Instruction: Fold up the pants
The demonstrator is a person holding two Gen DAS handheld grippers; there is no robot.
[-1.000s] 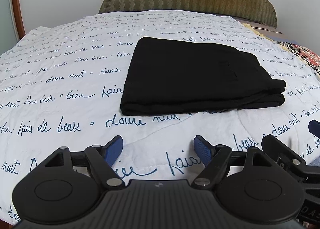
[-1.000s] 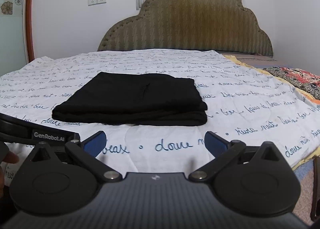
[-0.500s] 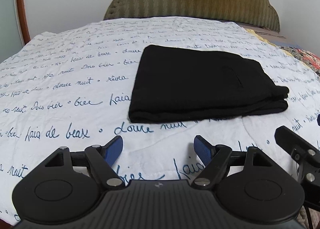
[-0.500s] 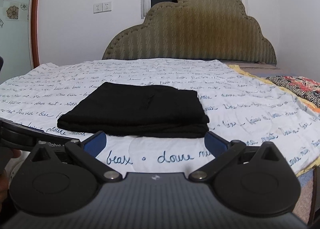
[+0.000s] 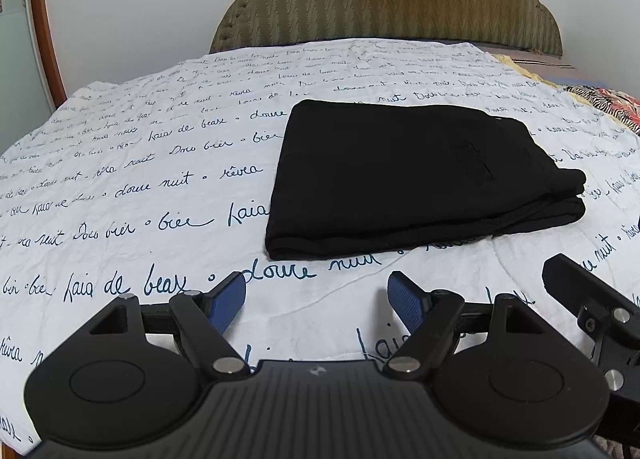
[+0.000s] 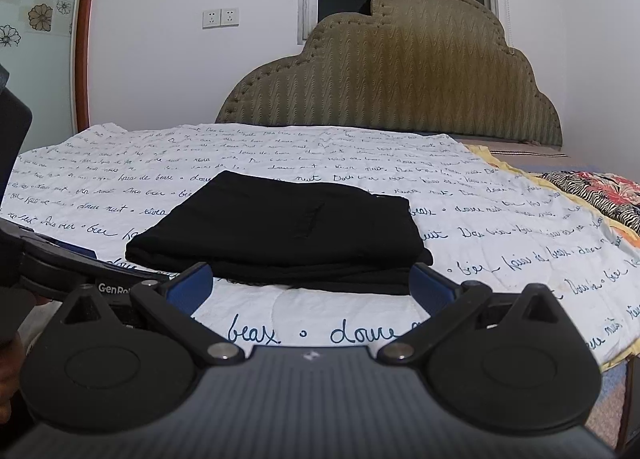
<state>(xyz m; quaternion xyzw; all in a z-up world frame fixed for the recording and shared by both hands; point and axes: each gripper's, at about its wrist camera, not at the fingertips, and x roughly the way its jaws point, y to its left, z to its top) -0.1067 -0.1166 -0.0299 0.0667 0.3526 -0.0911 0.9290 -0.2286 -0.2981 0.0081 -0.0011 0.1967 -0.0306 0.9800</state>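
Both views had tipped upward since a second before, bringing more of the headboard [image 6: 400, 71] and wall into sight, while the folded black pants [image 5: 404, 175] had not shifted on the script-printed bedspread [image 5: 120, 163]. They lay as a flat stacked rectangle near the middle of the bed, apart from both tools. Left gripper [image 5: 316, 301] and right gripper [image 6: 310, 287] each hung short of the pants' near edge with jaws spread wide and nothing between them.
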